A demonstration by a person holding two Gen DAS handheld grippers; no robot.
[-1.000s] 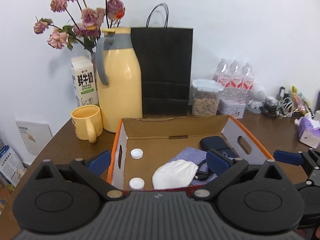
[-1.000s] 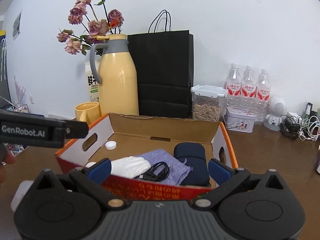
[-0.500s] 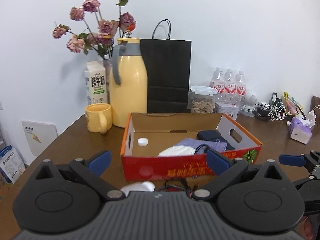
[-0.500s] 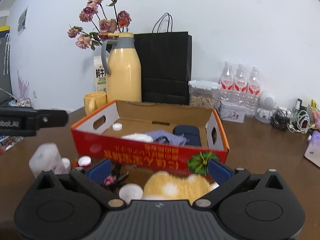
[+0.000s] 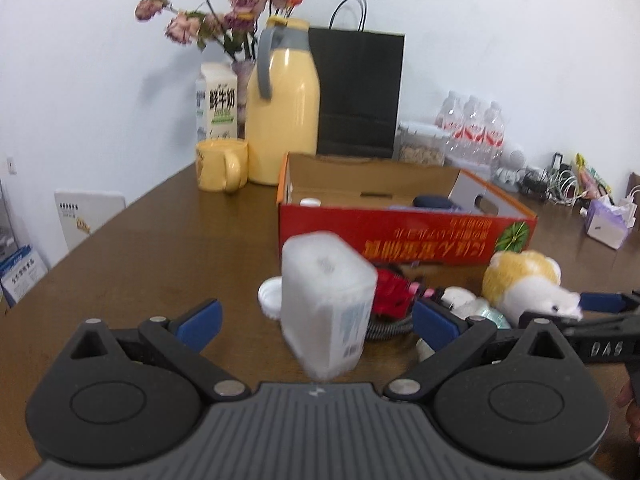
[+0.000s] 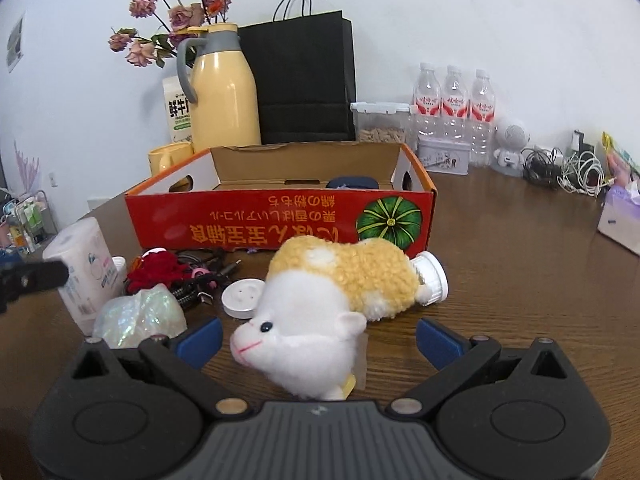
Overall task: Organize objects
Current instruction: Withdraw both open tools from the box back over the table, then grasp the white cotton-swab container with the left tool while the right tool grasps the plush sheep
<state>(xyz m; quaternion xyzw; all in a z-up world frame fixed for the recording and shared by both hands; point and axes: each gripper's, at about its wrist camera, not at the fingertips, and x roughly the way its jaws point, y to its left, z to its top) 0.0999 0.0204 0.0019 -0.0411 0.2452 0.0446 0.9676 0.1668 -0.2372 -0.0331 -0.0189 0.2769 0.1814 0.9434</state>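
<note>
Change: both cameras have pulled back from the box; its red front wall and the clutter before it now fill the lower frames.
Left tongs: wide apart, a blurred white tissue pack upright between the blue pads, touching neither.
Right tongs: wide apart, the plush toy lying between them, its white head at centre bottom; no pad touches it.
Clutter: left of the toy, a white cap, red flower, dark cables and a glittery wrap; a white jar just behind the toy.
Box: mid-frame, a dark case showing inside.
Behind, upper left: yellow jug, black bag, mug.
</note>
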